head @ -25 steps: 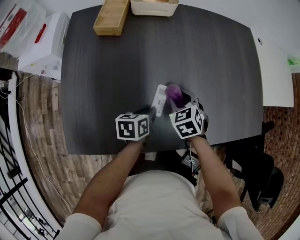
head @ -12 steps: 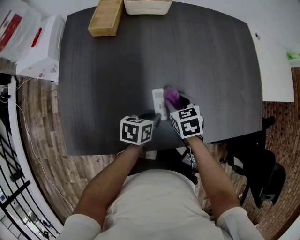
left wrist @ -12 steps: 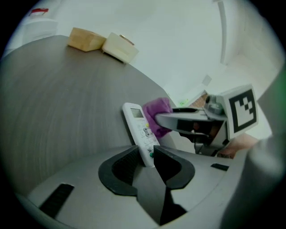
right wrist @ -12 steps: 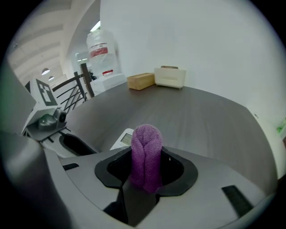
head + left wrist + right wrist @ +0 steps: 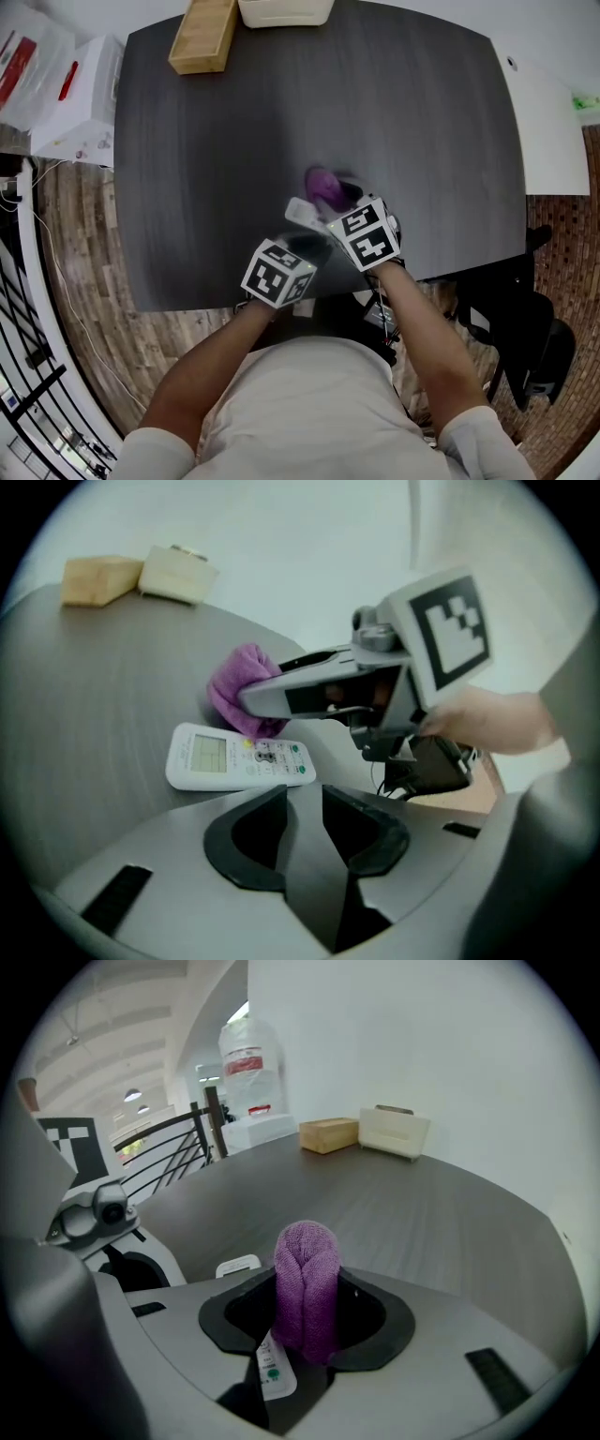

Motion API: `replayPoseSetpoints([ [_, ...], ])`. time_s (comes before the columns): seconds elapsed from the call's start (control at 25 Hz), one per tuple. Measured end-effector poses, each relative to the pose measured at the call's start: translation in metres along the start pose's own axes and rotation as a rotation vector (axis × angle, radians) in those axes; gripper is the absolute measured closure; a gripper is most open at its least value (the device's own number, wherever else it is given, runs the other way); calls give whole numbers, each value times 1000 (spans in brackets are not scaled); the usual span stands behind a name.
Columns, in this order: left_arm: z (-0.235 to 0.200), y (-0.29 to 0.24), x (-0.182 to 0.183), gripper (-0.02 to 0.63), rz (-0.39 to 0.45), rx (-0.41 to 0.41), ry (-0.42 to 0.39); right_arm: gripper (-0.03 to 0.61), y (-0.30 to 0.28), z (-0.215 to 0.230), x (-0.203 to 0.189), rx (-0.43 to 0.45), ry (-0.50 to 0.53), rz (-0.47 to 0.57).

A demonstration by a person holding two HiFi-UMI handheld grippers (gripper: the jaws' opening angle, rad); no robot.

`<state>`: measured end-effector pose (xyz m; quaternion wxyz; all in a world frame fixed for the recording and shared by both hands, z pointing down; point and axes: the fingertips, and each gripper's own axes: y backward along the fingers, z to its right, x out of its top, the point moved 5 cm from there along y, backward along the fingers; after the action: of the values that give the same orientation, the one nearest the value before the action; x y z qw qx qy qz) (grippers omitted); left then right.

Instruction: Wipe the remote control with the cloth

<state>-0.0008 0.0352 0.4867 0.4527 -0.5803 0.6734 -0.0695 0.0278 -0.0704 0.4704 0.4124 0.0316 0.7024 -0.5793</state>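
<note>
Right tool [image 5: 307,1299] pinched a bunched purple cloth [image 5: 307,1241] between its two black pads; the fold stood up out of the jaws and past their tips. Directly beneath those jaws lay a flat white plastic remote control [image 5: 234,758] with a pale display and green and yellow buttons. It rested face up on the dark grey wood-grain desk [image 5: 206,169], toward the edge nearest the person and roughly mid-width. Seen from the left gripper view, the cloth met the far long edge of the remote control at its button end, with the display end left uncovered. Left tool [image 5: 305,794] had its jaws a narrow gap apart with nothing gripped between them. The remote control sat just beyond the tips, its near long edge turned toward them; whether the tips touched it could not be determined. From the head view, the two tools sat close together, marker cubes uppermost, the left tool nearer the desk edge and the right tool over the cloth, a bare forearm behind each. At the far edge of the desk, well apart from the work, stood a long light wooden box [image 5: 202,36] and, just beside it, a white rectangular plastic container [image 5: 285,11].
</note>
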Motion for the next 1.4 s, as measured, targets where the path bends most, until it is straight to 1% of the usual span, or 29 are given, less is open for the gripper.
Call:
replayPoseSetpoints([
  [0.08,-1,22,4,505,26,58,-179,408,8,8,0,-22,-47,30],
  [0.16,-6,44,12,500,71,139,-368,408,16,12,-2,-31,-85,45],
  [0.2,-11,51,17,469,88,176,-460,408,19,13,-4,-32,-99,51],
  [0.24,-16,55,23,421,93,202,-545,409,23,13,-6,-31,-112,57],
  [0.28,-22,55,28,381,83,213,-625,408,26,13,-7,-31,-121,62],
  [0.36,-31,46,32,325,17,199,-779,408,31,11,-11,-28,-132,66],
  [0.44,-38,34,31,297,-72,162,-908,408,37,9,-14,-23,-138,66],
  [0.52,-42,24,28,287,-145,131,-1005,408,42,8,-17,-21,-148,69],
  [0.6,-45,16,27,282,-192,114,-1067,408,47,8,-20,-18,-162,72],
  [0.64,-47,12,27,282,-208,108,-1080,408,49,7,-22,-14,-166,72],
  [0.72,-50,6,28,284,-226,95,-1069,408,50,3,-25,0,-163,66],
  [0.88,-54,5,27,288,-223,79,-971,408,46,-6,-33,23,-138,40],
  [0.96,-53,6,24,313,-225,89,-939,408,43,-9,-36,22,-126,28],
  [1.08,-50,7,21,321,-227,140,-905,408,44,-7,-36,-5,-120,30],
  [1.2,-49,9,18,327,-212,214,-841,408,49,-11,-26,-41,-87,48],
  [1.28,-50,11,16,328,-198,265,-797,408,50,-24,-16,-38,-49,58],
  [1.4,-50,13,13,331,-177,327,-743,408,39,-52,-8,-20,34,53],
])
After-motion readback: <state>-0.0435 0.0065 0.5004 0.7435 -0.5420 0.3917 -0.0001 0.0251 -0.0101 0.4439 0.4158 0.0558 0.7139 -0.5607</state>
